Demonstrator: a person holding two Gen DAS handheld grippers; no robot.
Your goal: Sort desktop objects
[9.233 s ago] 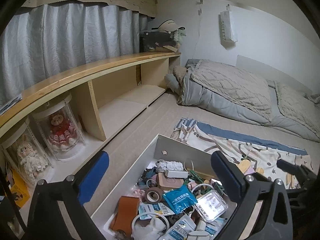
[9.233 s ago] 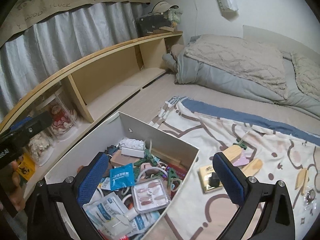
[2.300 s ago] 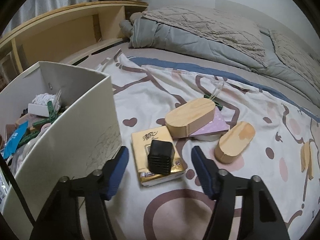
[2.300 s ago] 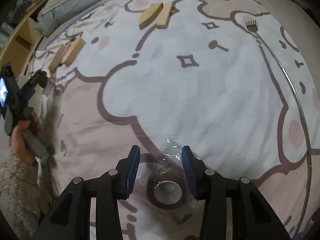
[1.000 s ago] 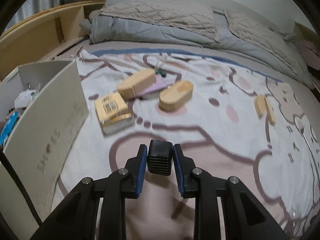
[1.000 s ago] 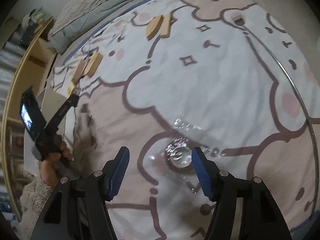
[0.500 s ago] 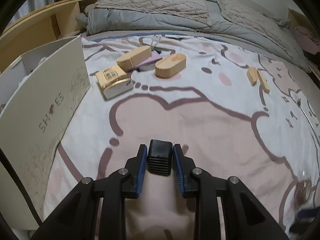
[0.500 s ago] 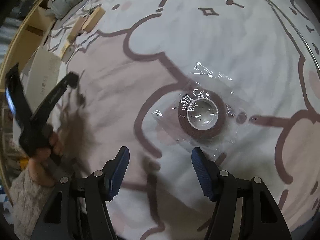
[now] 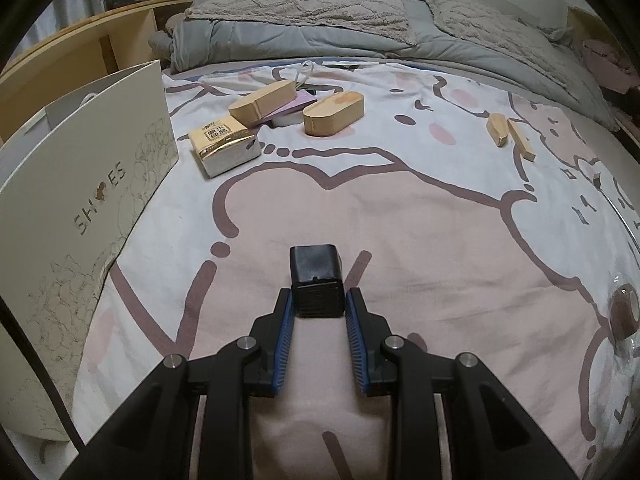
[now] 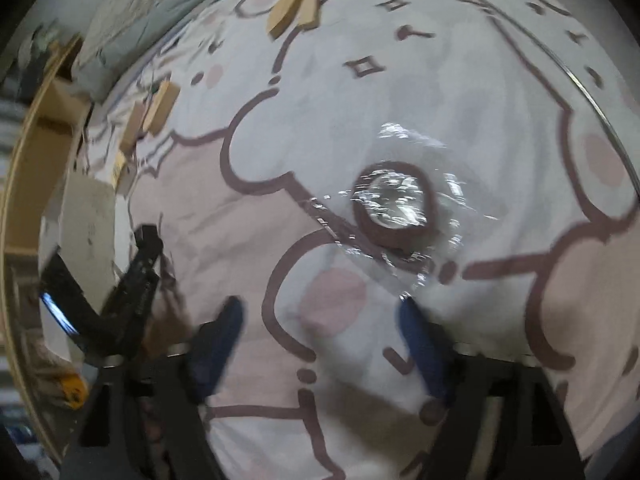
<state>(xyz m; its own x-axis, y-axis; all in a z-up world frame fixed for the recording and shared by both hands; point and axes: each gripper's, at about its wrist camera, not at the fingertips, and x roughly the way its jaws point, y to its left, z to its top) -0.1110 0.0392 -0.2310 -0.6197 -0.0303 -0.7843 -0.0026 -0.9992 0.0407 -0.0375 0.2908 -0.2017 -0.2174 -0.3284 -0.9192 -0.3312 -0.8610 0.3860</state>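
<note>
Carrying a small black ribbed block (image 9: 317, 280) over the patterned bedspread (image 9: 400, 216), the left gripper (image 9: 319, 312) is working through the placing step; its fingers are standing narrow, pads pressing both sides of the block. Next it probably needs a clear spot and a gentle release. Further right, the right gripper (image 10: 320, 320) is hovering just short of a brown tape roll in clear wrap (image 10: 394, 210) lying on the bedspread; its fingers are spreading wide with nothing between them, likely readying to straddle the roll.
</note>
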